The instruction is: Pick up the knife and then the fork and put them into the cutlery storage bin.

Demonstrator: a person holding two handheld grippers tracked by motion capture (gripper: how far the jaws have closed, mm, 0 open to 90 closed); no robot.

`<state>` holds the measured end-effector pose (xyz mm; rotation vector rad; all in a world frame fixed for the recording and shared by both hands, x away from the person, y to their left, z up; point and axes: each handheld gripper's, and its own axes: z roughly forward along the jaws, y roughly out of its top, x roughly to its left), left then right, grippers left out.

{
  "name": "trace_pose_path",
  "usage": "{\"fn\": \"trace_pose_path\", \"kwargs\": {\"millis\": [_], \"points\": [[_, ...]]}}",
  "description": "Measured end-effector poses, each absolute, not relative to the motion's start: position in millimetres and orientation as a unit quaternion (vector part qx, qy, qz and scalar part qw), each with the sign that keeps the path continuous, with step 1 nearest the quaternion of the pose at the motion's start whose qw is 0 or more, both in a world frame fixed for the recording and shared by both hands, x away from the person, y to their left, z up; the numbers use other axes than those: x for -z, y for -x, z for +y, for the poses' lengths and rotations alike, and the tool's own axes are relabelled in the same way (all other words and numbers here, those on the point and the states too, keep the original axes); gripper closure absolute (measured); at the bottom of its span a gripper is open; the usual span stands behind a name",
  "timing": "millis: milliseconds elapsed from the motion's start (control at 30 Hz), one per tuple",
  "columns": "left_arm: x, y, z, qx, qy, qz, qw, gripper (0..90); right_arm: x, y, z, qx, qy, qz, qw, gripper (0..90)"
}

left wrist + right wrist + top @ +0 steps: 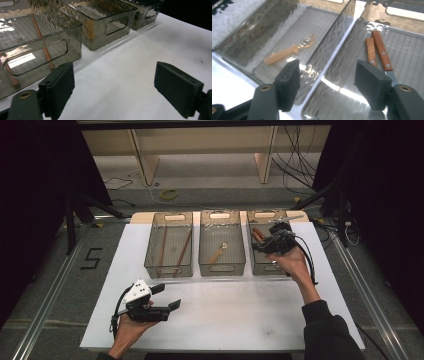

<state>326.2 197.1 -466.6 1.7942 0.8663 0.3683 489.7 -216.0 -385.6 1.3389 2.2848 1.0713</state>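
In the high view my right gripper hovers at centre right over the right bin, while my right gripper view shows its jaws apart and empty, two wooden-handled knives at upper right.

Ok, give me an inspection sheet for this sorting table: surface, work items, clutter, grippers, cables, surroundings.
Surface: white table top, bare in front of the bins.
Job's things: three clear bins in a row; left bin holds two chopsticks; middle bin holds a spoon; right bin holds two wooden-handled knives.
Clutter: nothing seen.
Grippers: left gripper open, nothing between its jaws, low over the near table; right gripper open, nothing between its jaws, over the right bin.
Cables: a black cable trails from the right gripper; loose cables on the floor behind.
Surroundings: wooden shelving, dark curtains at both sides.
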Motion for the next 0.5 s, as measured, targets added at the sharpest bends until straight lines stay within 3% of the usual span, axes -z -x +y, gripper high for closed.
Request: {"fn": "trace_pose_path", "kwargs": {"millis": [500], "points": [[466.7,-326.3,197.0,-0.148,-0.752,0.361,0.531,16.0,394.7,-451.2,-211.4,-0.396,-0.442,0.79,0.154,32.4]]}}
